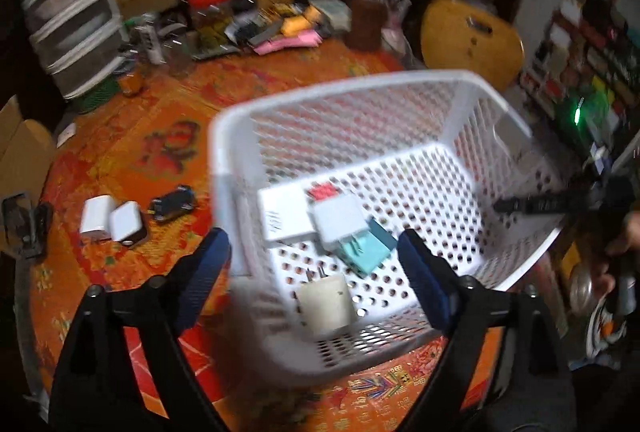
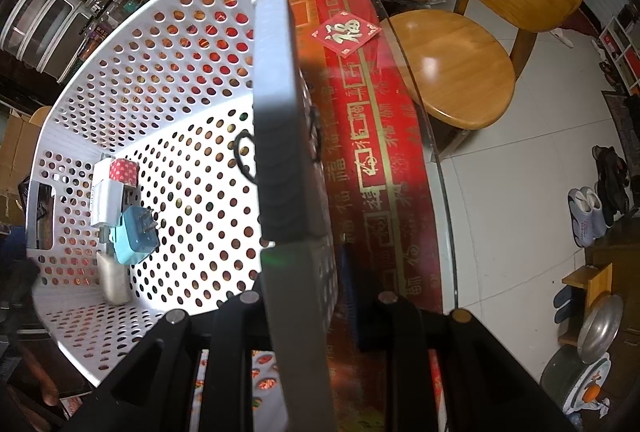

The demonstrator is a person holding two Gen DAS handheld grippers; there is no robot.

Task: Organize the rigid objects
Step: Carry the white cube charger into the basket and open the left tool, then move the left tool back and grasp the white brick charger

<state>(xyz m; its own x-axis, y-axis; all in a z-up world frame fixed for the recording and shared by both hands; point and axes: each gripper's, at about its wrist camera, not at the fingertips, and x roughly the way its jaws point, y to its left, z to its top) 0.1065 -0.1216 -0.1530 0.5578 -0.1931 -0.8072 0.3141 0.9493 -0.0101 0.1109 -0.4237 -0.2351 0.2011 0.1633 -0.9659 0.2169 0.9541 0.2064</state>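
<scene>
A white perforated basket [image 1: 424, 88] stands tilted on the orange tablecloth. It holds several plug adapters: white ones [image 1: 338, 218], a teal one [image 1: 366, 250], a red one [image 1: 326, 191] and a cream one [image 1: 326, 306]. My left gripper [image 1: 314, 278] is open and empty above the basket's near corner. My right gripper [image 2: 304, 296] is shut on the basket's side wall [image 2: 276, 136]; the adapters show inside, among them the teal one [image 2: 136, 236]. Two white adapters [image 1: 110, 220] and a black one [image 1: 174, 203] lie on the cloth to the left.
Clutter fills the table's far side [image 1: 260, 20], with a drawer unit [image 1: 72, 4] at the left. A wooden chair [image 2: 452, 68] stands beyond the glass table edge [image 2: 436, 168]. Shoes and pans lie on the tiled floor at the right.
</scene>
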